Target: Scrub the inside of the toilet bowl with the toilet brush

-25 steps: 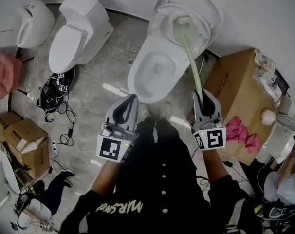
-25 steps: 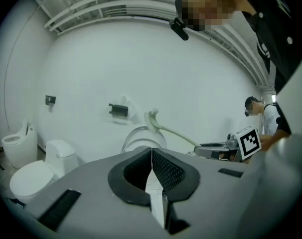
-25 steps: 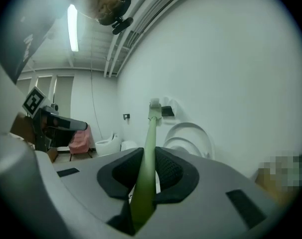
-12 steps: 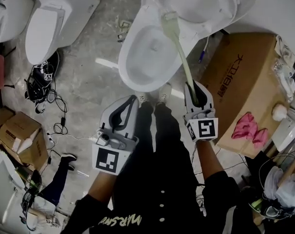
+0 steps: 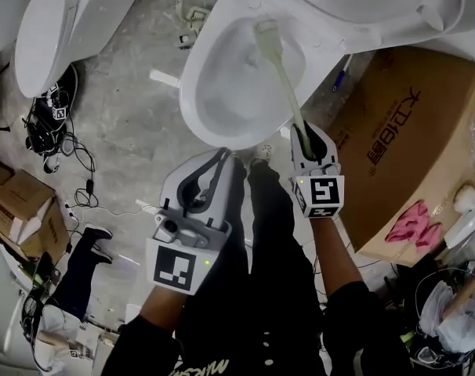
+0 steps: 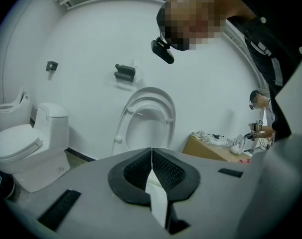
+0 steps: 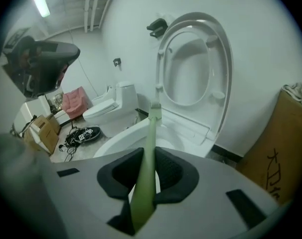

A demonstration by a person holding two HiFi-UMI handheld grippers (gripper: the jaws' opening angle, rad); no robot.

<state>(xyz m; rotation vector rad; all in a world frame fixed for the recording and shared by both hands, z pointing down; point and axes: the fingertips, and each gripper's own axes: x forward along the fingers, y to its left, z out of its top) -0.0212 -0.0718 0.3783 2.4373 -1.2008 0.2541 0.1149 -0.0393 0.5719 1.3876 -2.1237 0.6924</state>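
Toilet brush point(image 5: 282, 73) head has come off the back rim since half a second ago and now sits inside the toilet bowl point(image 5: 192, 84), toward its 1 o'clock side. The left gripper point(image 5: 219, 157) is at the bowl's 7 o'clock with jaws pressed together on nothing and a black-and-white square marker on its cube. The brush is pale green with a long thin handle and a flat whitish head, its handle pinched by the right gripper point(image 5: 302, 129) at 5 o'clock. The cardboard box point(image 5: 410, 147) at 3 o'clock has red printed characters, not readable.
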